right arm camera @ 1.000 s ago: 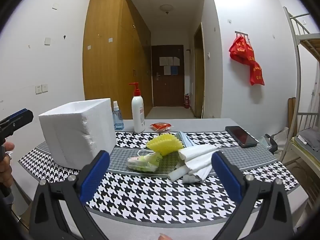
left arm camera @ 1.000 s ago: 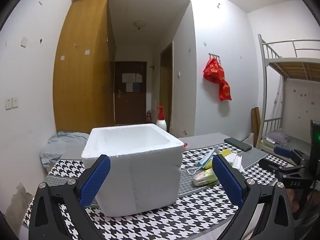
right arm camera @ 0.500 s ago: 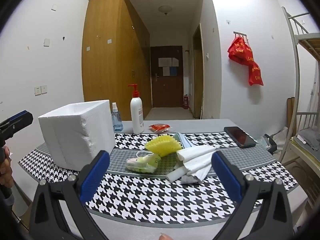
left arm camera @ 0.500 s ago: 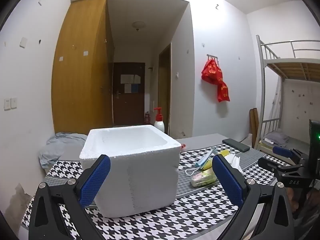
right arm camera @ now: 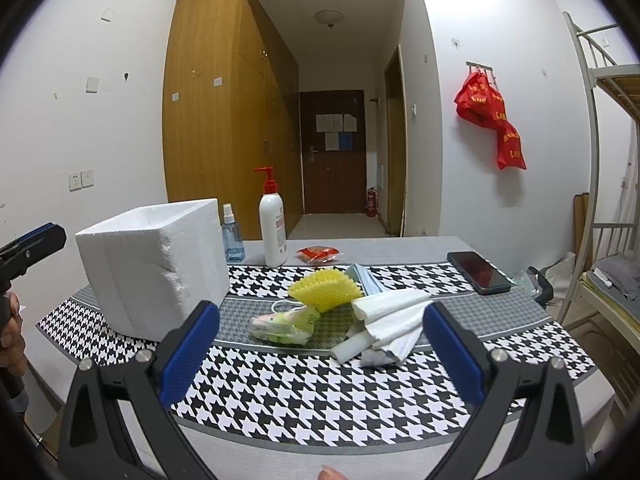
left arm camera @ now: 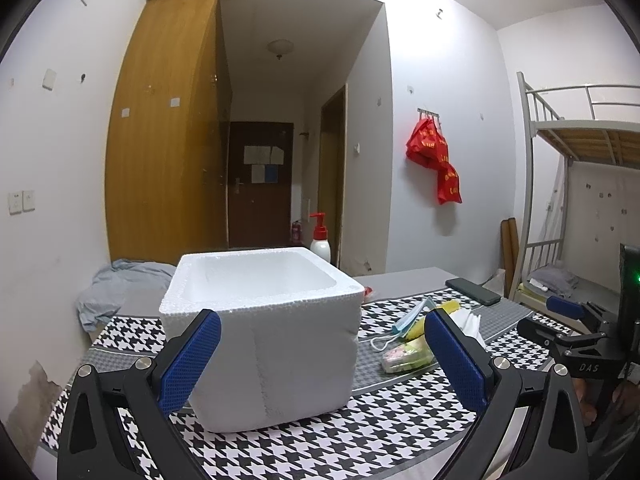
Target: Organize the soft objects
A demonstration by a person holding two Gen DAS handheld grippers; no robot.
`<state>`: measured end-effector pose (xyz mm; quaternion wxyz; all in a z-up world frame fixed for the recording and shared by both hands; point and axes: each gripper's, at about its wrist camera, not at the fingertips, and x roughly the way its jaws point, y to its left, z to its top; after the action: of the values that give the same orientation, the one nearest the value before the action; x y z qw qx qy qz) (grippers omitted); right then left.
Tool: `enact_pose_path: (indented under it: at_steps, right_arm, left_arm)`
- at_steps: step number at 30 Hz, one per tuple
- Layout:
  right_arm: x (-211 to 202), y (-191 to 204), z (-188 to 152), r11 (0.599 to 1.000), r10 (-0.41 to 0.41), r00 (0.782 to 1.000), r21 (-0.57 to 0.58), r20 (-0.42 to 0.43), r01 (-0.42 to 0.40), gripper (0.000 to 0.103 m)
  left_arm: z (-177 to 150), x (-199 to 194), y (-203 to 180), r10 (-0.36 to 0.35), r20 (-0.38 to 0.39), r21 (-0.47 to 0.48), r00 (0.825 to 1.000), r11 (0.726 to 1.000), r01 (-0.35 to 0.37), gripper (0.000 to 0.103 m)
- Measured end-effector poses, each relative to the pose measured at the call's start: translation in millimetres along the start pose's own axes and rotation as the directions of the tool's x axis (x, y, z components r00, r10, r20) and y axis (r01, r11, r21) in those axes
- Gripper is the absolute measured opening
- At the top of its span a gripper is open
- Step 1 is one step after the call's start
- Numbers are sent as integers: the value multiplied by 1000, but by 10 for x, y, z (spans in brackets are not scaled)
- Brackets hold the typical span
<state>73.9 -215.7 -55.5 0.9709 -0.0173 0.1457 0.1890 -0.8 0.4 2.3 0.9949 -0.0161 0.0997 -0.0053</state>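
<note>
A white foam box (left arm camera: 264, 320) (right arm camera: 156, 264) stands open-topped on the houndstooth table, and what shows of its inside looks bare. To its right lie the soft things: a yellow foam net (right arm camera: 324, 290), a green-and-pink plastic packet (right arm camera: 284, 324) (left arm camera: 406, 354), a blue face mask (right arm camera: 366, 278) (left arm camera: 412, 314) and folded white tissues (right arm camera: 388, 320). My left gripper (left arm camera: 320, 360) is open, just in front of the box. My right gripper (right arm camera: 316, 354) is open, held short of the pile, nothing between its fingers.
Behind the box stand a pump bottle (right arm camera: 273, 224) and a small blue spray bottle (right arm camera: 232, 240). A red packet (right arm camera: 318, 253) and a black phone (right arm camera: 478, 272) lie further back. A bunk bed (right arm camera: 608, 184) is on the right; a grey cloth (left arm camera: 116, 288) lies at the table's far left.
The left gripper has shifted slightly, so the box sits a little lower and more centred in its view. The right gripper has barely moved. Both stay open.
</note>
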Motion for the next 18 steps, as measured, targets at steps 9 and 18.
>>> enact_pose_path:
  at_steps: [9,18]
  right_arm:
    - [-1,5,-11,1000,7,1000,0,5,-7,103]
    - [-1,2,-17,1000,2,1000,-2,6,-2,103]
  left_arm:
    - [-34,41,-8,8,-9,13,1000,1000,-7,102]
    - [-31,46,12,-2,-15,3,1000,1000,2,102]
